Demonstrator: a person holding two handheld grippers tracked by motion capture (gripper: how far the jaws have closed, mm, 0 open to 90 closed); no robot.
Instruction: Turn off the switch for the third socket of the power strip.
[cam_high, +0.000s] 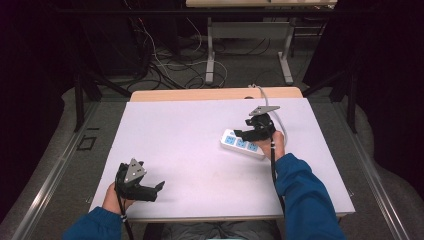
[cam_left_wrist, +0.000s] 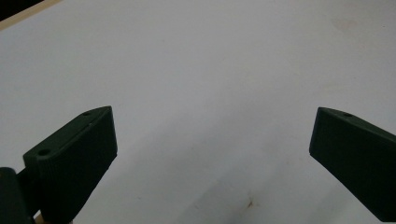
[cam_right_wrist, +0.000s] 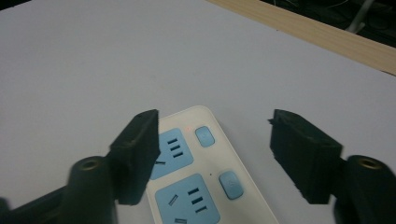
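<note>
White table (cam_high: 190, 135) holds power strip (cam_right_wrist: 196, 186) beneath the right tool's (cam_right_wrist: 212, 144) spread jaws.

A white power strip (cam_high: 242, 144) with light blue socket faces is laid flat on the white-covered worktop (cam_high: 200, 145), on its right half, running slantwise from upper left to lower right in the high view. In the right gripper view, two blue sockets (cam_right_wrist: 172, 151) are seen, each paired with a small blue switch button (cam_right_wrist: 205, 136) beside it. A faint red dot is seen near the rounded end.
</note>
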